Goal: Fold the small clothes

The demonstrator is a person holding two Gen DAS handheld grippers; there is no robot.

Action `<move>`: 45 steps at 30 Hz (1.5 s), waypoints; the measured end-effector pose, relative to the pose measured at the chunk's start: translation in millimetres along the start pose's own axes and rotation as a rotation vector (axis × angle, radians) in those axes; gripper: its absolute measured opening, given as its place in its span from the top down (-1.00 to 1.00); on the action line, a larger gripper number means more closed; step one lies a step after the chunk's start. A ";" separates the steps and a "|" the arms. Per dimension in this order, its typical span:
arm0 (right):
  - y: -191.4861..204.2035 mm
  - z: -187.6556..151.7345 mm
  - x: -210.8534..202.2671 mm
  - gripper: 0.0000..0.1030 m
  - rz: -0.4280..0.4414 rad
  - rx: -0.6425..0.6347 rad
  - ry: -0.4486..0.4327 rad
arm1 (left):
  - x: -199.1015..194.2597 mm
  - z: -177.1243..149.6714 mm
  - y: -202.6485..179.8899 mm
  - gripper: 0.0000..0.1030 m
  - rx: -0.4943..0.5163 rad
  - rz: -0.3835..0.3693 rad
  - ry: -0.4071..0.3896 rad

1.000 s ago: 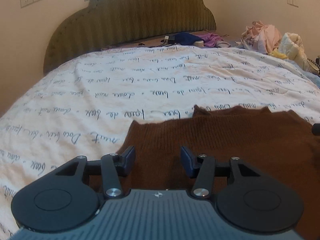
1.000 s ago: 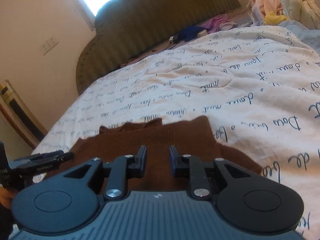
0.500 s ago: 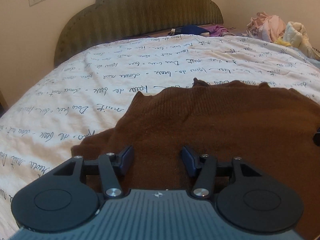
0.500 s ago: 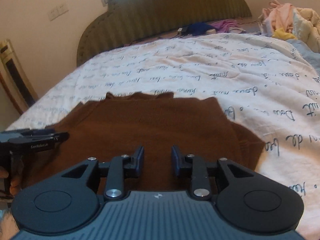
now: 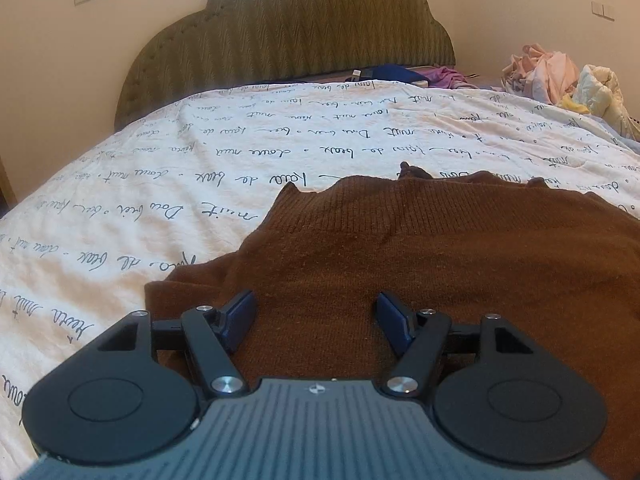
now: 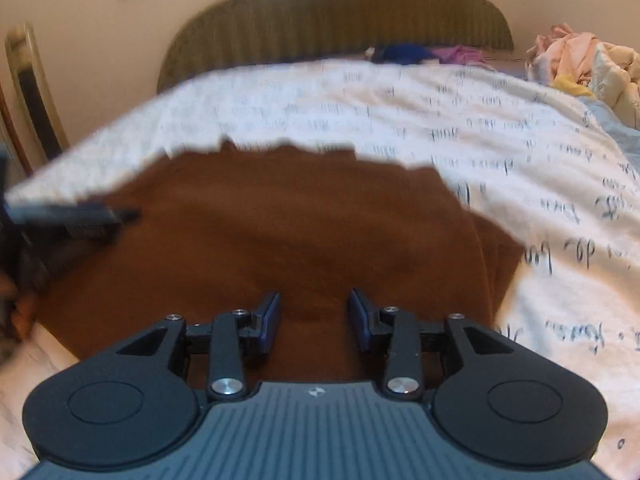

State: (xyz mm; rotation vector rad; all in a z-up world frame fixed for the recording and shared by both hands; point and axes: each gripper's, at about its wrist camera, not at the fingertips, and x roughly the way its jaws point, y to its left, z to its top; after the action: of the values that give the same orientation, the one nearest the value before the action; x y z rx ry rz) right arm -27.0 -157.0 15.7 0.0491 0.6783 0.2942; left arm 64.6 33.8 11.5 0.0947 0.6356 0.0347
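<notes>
While the white quilt point(image 5: 248, 148) carries my brown sweater point(image 5: 440, 248) spread flat, its near hem sits cut off under both tongs; my left gripper point(image 5: 316, 314) and right gripper point(image 6: 314, 312) gape empty above it, the right view blurred.

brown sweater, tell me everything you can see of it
The brown sweater is a ribbed knit, dark rust-brown, lying spread flat on the script-printed quilt. Its far edge is wavy with small bumps; a folded layer juts out at its left side and another at its right. The open left gripper and the open right gripper hang over its near part; neither grips it.
</notes>
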 end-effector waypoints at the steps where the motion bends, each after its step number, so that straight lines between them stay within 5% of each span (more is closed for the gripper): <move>1: -5.2 -5.7 0.9 0.29 0.027 -0.001 -0.028 | -0.2 0.2 0.1 -0.33 0.002 -0.001 0.001; 4: -16.4 6.1 -3.6 0.30 0.059 0.139 0.006 | -18.0 1.6 3.1 -0.29 -0.009 0.015 -0.001; 6: -7.3 13.7 -16.4 0.24 0.004 0.125 0.020 | -43.2 -0.8 9.7 -0.22 -0.047 -0.042 -0.019; 9: 7.8 12.3 -36.1 0.23 0.059 0.091 -0.006 | -60.7 -12.8 5.0 -0.28 -0.023 -0.113 -0.001; 12: 13.9 -1.4 -14.9 0.24 0.002 0.044 0.087 | -50.3 -32.5 3.0 -0.34 0.033 -0.109 -0.002; 14: 3.5 -9.4 -15.7 0.26 0.042 0.051 0.029 | -55.8 -24.2 7.0 -0.25 0.010 -0.110 0.013; 18: -7.9 -0.2 -51.3 0.22 0.087 0.225 0.008 | -87.7 -19.5 39.2 -0.27 -0.114 -0.107 -0.027; 24: -68.4 -31.8 -81.3 0.10 0.201 0.600 0.070 | -94.5 -56.1 97.6 -0.34 -0.460 -0.156 0.145; 30: -79.3 -28.5 -50.3 0.06 0.174 0.596 0.144 | -87.6 -52.2 98.2 -0.37 -0.541 -0.269 0.164; 32: -76.5 -24.7 -43.4 0.19 0.215 0.599 0.145 | -80.1 -47.5 95.0 0.73 -0.499 -0.235 0.189; 33: -77.3 -24.3 -40.4 0.79 0.218 0.582 0.158 | -76.5 -45.5 95.6 0.74 -0.480 -0.213 0.205; 39: -66.3 -10.4 -55.8 0.79 0.119 0.375 0.157 | -77.6 -49.2 96.6 0.70 -0.356 -0.175 0.202; 42: -87.3 -40.0 -54.3 0.77 0.131 0.359 0.157 | -90.9 -51.9 83.7 0.61 -0.239 -0.159 0.131; 45: -100.0 -34.6 -64.0 0.29 0.191 0.472 0.148 | -117.4 -43.1 95.2 0.39 -0.250 -0.170 0.021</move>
State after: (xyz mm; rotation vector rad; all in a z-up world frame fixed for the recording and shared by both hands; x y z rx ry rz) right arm -70.7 -272.7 13.9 0.5487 0.8815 0.3177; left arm -55.7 124.6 55.9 -0.2018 0.6539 -0.0486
